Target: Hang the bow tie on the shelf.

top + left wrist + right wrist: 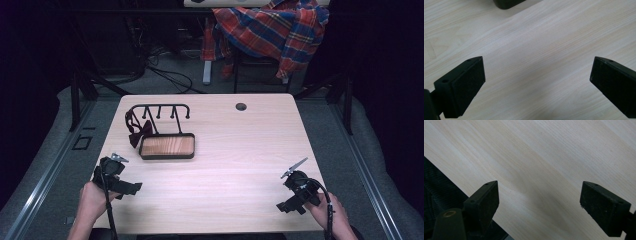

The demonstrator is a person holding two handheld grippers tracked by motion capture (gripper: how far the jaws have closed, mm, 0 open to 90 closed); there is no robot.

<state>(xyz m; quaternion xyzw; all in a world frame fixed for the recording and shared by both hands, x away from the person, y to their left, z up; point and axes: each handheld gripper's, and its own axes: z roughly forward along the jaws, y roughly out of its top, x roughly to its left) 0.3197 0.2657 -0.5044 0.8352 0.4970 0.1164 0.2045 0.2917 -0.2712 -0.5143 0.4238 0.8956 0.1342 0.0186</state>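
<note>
left gripper jaws wide apart – empty, right gripper likewise

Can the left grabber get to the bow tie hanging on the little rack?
Probably yes. The left gripper is open and holds nothing, and bare table lies between it and the bow tie, which hangs on the rack's near-left side, beside the tray.

My two claws are black, the left gripper and the right gripper alike, each topped with a grey plate, and their pads are matt black over the pale, finely grained wood of the table. The rack is black, its tray a warmer reddish-brown wood with darker grain inside a black rim, and the bow tie hanging on it is dark maroon. The cloth behind the table is plaid in red, blue and white.
</note>
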